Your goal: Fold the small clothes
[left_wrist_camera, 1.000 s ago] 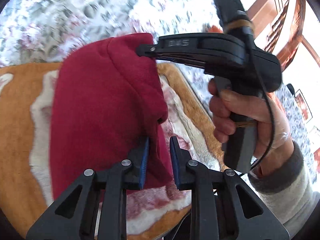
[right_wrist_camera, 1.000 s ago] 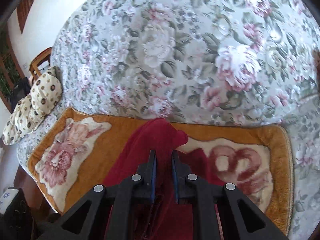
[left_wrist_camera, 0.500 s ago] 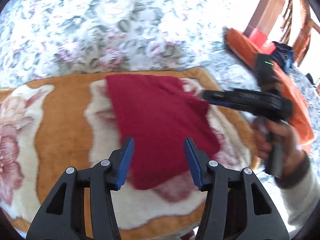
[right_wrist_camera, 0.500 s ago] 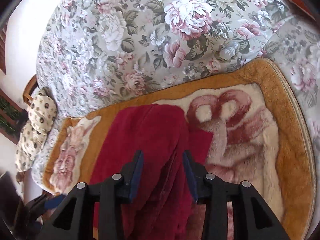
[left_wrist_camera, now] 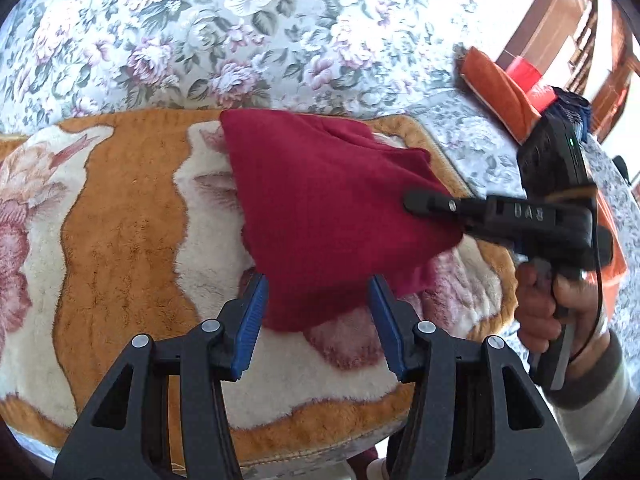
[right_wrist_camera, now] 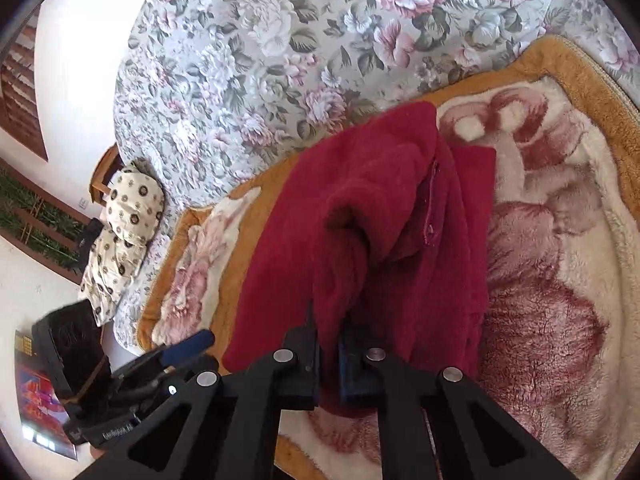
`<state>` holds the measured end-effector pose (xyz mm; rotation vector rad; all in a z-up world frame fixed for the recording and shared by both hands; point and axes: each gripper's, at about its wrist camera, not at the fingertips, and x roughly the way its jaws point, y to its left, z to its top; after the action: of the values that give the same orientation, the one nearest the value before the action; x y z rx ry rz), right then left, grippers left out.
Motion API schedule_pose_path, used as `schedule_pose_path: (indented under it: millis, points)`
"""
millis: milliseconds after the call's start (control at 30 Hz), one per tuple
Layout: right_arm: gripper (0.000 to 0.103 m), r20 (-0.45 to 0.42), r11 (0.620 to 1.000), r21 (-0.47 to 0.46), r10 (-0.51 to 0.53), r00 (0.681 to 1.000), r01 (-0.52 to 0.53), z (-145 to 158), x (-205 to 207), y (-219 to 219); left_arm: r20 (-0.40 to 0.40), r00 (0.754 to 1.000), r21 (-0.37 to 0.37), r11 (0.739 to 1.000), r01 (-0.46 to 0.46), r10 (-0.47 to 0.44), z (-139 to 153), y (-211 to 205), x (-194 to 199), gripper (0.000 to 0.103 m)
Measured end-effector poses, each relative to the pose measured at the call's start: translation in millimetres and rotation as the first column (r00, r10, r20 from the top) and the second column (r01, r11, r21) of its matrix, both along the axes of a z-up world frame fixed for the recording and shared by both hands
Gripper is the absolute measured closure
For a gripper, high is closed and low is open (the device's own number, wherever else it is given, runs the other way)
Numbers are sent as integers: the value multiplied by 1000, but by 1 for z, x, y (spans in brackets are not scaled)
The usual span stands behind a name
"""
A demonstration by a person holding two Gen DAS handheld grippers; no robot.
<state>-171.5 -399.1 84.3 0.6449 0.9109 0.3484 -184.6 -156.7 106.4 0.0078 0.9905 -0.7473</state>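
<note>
The red garment is lying folded on the blanket at frame centre, long axis running upper left to lower right, w/ its near tip sitting just ahead of and between the wide-open, empty left gripper. The right gripper is coming in from frame right, so it's the one on the cloth. Only the right-wrist view is showing its jaws pinched tight on a fleece ridge at bottom centre, plus the layered folds; the left view is giving the outline.

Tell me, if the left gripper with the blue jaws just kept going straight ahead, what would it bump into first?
Most likely the red garment: its near corner lies between the open left gripper jaws, on the orange blanket. Depth is hard to judge.
</note>
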Motion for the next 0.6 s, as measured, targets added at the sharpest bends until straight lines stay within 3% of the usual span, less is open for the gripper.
schedule_pose_path:
  millis: [100,233,333,400,500,600]
  points:
    - [97,63,1000,-23,5,998,-3,26,-4,3,26,999,80,996,34,-36,-11,-20,-10,51]
    - [97,82,1000,-20,-1,997,3,36,-9,6,3,999,95,995,-40,40,-29,-33,-1,51]
    - [97,88,999,-42,6,996,-2,40,-22,4,6,993,164,979,-121,122,-40,-22,8,51]
    - [97,56,995,-94,18,998,-13,30,-30,2,-72,988,146,982,-122,134,-54,-9,15,50]
    - [97,-53,985,-169,3,999,-12,-13,-29,3,-154,977,117,984,-132,149,-68,2,18,50]
    - [95,-129,992,-118,-49,990,34,-43,-26,-8,-150,980,122,986,-114,132,-60,6,12,50]
